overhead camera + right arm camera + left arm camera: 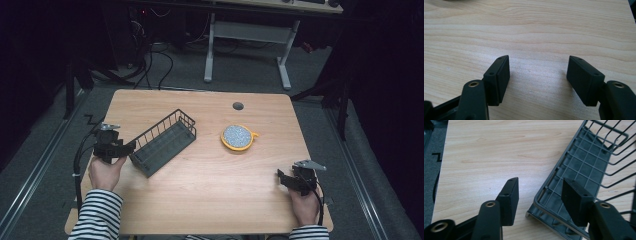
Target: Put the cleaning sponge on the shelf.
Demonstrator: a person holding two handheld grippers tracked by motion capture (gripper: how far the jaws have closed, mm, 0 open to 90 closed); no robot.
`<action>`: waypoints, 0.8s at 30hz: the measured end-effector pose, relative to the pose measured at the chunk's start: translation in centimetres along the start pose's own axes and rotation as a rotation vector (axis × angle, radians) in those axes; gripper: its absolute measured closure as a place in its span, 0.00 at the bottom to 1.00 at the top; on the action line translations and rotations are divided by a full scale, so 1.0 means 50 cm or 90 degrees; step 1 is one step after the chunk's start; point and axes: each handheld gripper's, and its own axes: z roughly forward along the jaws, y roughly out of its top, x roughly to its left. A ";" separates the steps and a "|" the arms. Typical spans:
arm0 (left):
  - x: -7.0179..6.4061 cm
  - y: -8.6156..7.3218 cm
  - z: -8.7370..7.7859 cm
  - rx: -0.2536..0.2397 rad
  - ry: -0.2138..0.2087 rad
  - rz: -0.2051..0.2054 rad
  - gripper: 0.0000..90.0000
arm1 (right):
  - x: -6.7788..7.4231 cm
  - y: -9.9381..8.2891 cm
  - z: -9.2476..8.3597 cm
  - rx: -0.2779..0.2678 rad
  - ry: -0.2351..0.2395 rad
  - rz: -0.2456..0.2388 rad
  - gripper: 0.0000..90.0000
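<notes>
Left gripper view: left gripper fingers half spread astride the wire basket rim, not yet pinching; right gripper fingers wide apart, empty.

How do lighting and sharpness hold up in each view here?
High view: table evenly lit, surroundings nearly black, slightly soft. Left gripper view: wire basket and wood grain sharp, nearest parts of the jaws a little soft. Right gripper view: bright tabletop, soft shadows under the jaws, no glare.

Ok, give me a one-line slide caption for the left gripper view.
Left gripper straddling the rim of the wire basket on the wooden table, jaws apart.
</notes>
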 end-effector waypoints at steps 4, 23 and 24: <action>-0.002 0.000 0.009 0.009 0.002 0.004 0.59 | 0.000 0.000 0.000 0.000 0.000 0.000 0.39; -0.005 -0.002 0.029 0.029 -0.023 0.016 0.80 | 0.000 0.000 0.000 0.000 0.001 -0.001 0.39; -0.005 -0.003 0.029 0.029 -0.023 0.017 0.81 | 0.000 0.000 0.000 0.000 0.001 0.000 0.39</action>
